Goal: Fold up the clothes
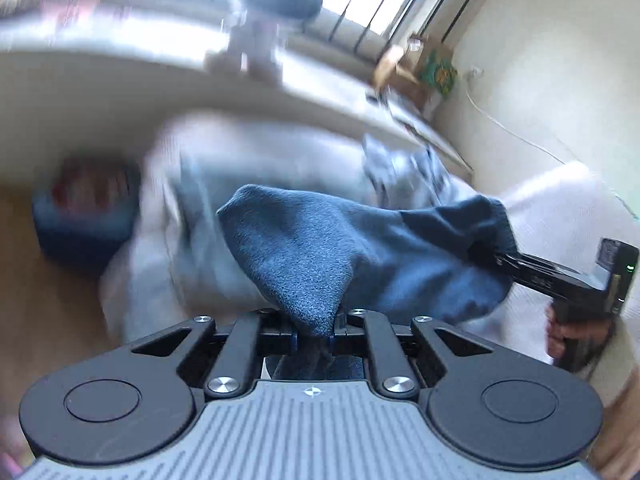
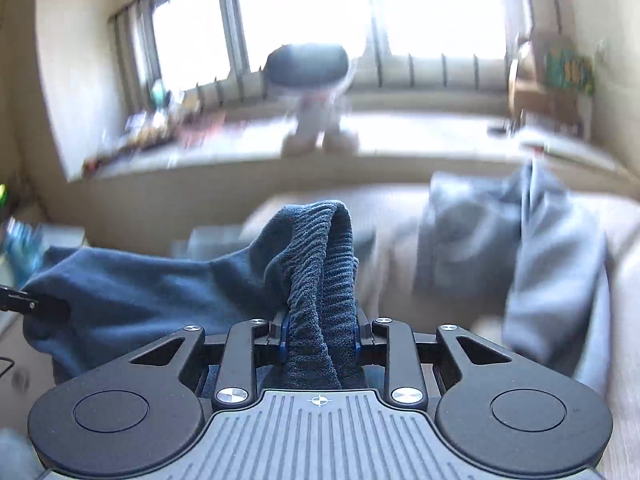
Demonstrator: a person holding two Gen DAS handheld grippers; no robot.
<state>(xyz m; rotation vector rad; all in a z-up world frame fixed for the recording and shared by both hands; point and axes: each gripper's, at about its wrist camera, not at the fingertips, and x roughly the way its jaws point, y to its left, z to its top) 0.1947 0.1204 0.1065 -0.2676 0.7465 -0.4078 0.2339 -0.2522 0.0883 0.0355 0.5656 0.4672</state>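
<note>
Left gripper: nearest the left wrist camera, its jaws drawn almost together and pinching a corner of the dark blue garment; the cloth rises in a peak straight out of the pinch.
Right gripper: nearest the right wrist camera, jaws narrowed onto a thick bunch of the same garment's ribbed edge, which stands up in a loop between the blue pads.
Dark blue garment: hangs stretched between the two grippers, clear of the surface below; in the left wrist view it runs off to the right gripper, which shows there at the right edge with cloth in its tips.
Hand: wraps the handle of the right gripper, at the right edge of the left wrist view.
Grey clothes: a crumpled pile lying on a pale surface beyond the held garment, blurred in both views.
Pale surface: a light cover under the grey pile; too blurred to tell more.
Window ledge: runs across behind, with a blurred figure wearing a dark round top standing on it.
Window: bright, washed out, behind the ledge.
Floor: brown, at the left of the left wrist view.
</note>
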